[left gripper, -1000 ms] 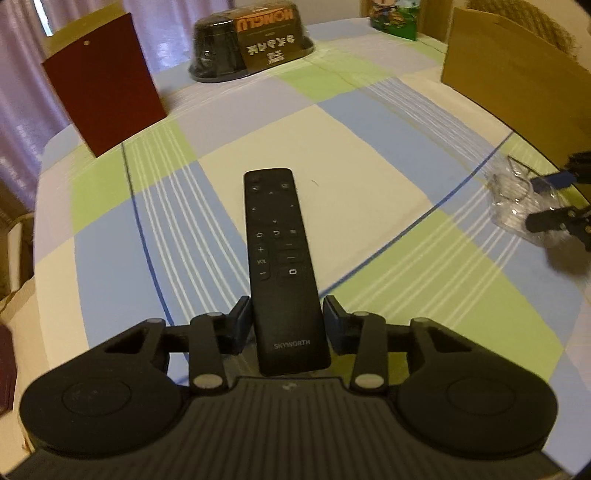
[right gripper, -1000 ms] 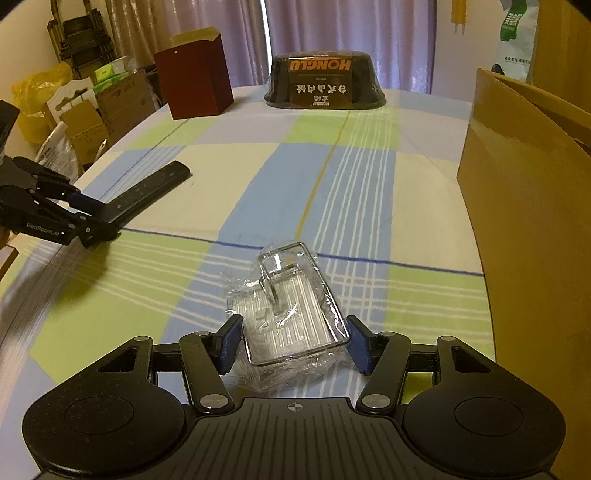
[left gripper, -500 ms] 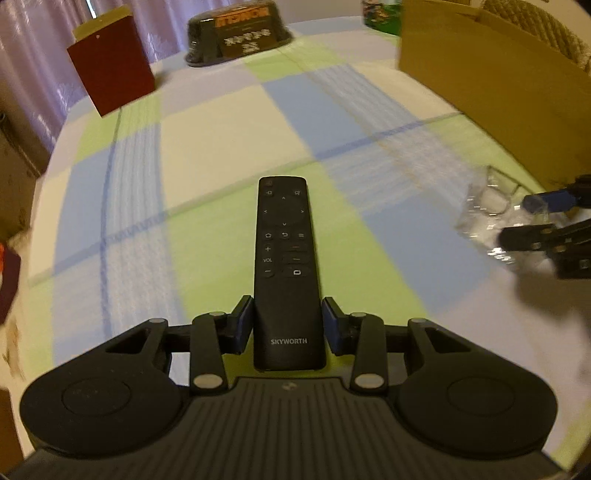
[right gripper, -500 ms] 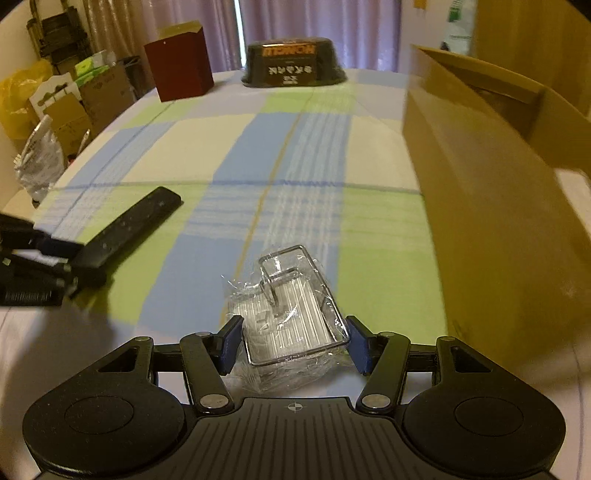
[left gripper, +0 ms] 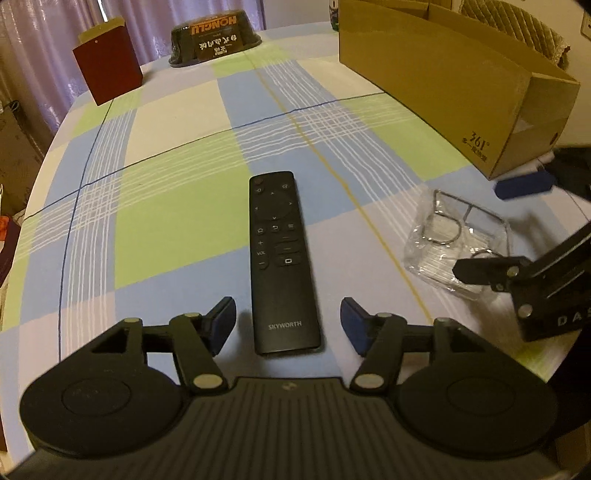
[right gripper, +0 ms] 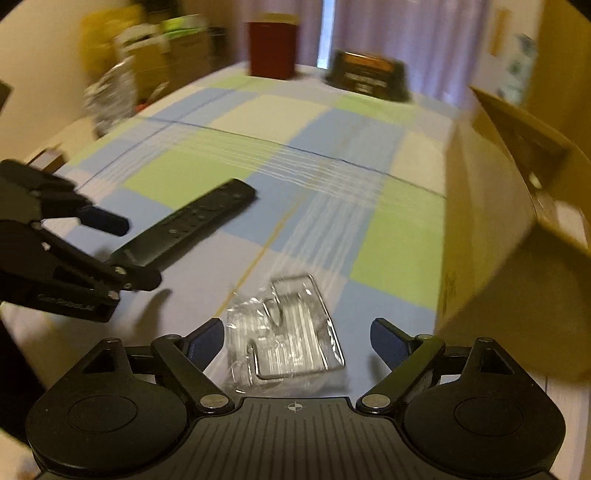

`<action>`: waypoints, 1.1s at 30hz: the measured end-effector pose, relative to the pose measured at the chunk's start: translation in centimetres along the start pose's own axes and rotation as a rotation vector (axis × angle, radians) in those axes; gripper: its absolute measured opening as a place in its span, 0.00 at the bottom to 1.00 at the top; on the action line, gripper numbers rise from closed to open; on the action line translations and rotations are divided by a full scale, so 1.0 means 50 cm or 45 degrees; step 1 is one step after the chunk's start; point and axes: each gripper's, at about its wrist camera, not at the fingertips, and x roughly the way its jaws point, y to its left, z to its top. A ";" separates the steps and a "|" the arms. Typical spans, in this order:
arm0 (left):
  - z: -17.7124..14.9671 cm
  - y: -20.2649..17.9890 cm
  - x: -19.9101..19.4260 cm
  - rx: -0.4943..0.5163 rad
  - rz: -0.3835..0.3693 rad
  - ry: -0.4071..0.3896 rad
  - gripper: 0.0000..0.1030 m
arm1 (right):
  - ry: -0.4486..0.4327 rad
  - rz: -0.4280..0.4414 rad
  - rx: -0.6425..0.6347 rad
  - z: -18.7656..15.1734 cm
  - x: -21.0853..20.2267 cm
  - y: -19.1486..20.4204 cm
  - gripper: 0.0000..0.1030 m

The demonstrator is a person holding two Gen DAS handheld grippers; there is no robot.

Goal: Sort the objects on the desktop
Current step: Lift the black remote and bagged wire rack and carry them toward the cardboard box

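Remote control (left gripper: 282,258) lies flat on the checked tablecloth (left gripper: 177,206), its near end between the spread jaws of the left gripper (left gripper: 288,321), touching neither. Right gripper (right gripper: 295,338), jaws also apart, straddles a plastic-wrapped wire rack (right gripper: 286,332). Beyond stand a cardboard box (left gripper: 443,81), a dark red box (left gripper: 109,70) and purple curtains (right gripper: 406,37).

Plenty of bare checked tablecloth (left gripper: 177,206) is sitting open ahead of the flat black remote control (left gripper: 281,258). The tall tan cardboard box (left gripper: 454,81) is walling off the right side, and the dark red box (left gripper: 108,70) and black labelled tub (left gripper: 216,35) are blocking the far edge.
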 end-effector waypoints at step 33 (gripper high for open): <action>0.019 0.002 0.028 -0.031 -0.033 0.064 0.33 | 0.229 0.120 0.017 0.003 0.038 -0.045 0.54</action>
